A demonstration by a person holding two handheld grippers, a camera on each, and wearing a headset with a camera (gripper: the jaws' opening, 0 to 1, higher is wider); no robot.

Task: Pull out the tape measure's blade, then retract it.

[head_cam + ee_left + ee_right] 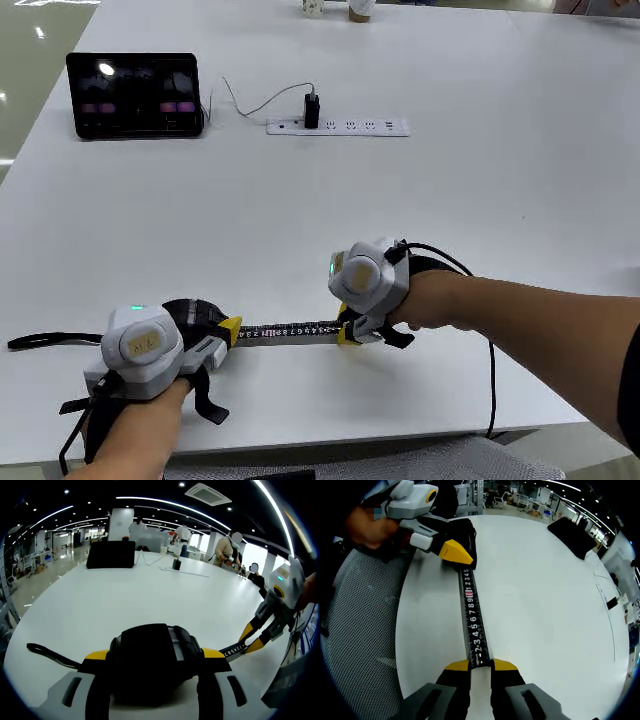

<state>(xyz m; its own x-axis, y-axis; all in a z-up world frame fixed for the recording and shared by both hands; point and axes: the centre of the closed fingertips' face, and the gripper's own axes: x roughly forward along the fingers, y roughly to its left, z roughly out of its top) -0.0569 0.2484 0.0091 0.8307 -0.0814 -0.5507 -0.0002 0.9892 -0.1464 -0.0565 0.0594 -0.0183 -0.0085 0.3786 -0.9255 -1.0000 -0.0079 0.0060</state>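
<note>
Left gripper [155, 656] clamped on the tape measure case [193, 315], well nearer than the power strip [338, 127] and left of it, right gripper [481, 666] pinching the blade [471, 625] tip straight in front of that strip; I'd pull level and in line, case pinned flat, so nothing kinks or slips.

The left gripper [216, 326] and right gripper [345, 324] have grey shells, yellow-tipped jaws.

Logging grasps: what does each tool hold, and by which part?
Left tool clamps the tape measure by its black case; right tool pinches the blade near its end.
</note>
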